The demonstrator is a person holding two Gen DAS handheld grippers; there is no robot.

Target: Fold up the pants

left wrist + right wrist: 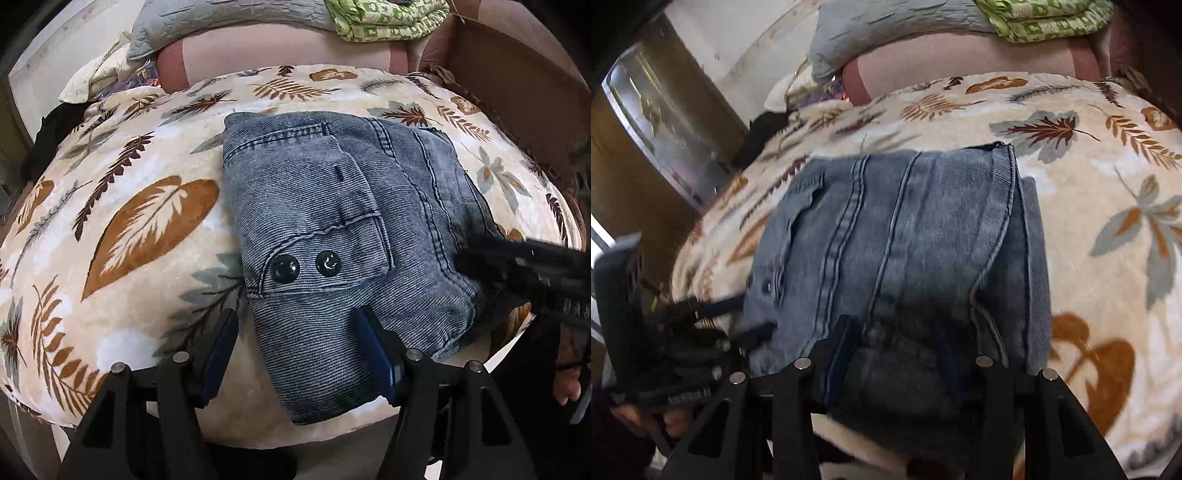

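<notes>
In the left wrist view we start at the left of the frame, where only the leaf-printed blanket (122,229) shows, plush and yielding, so whatever we press on it will sink a little. Moving to the centre, we find the pants (332,206), grey-blue denim already folded into a thick rectangular bundle with a pocket flap and two dark buttons (306,266) facing up; its near edge reaches the lower middle of the frame. We see the left gripper (295,343) with its jaws apart: one blue pad rests over the blanket just beside the bundle's left edge, the other sits over the denim, and neither visibly pinches cloth. At the right of that frame the right gripper (517,266) comes in low against the bundle's right edge. In the right wrist view its jaws (897,354) stand partly apart over the near end of the pants; motion blur there keeps us from telling whether cloth is pinched. We judge the denim heavy for cloth, soft but with stiff seams, not slippery and not fragile. Stacked layers may slide or spring open, so we would grip through all layers at the near corners or thick seamed edges.
</notes>
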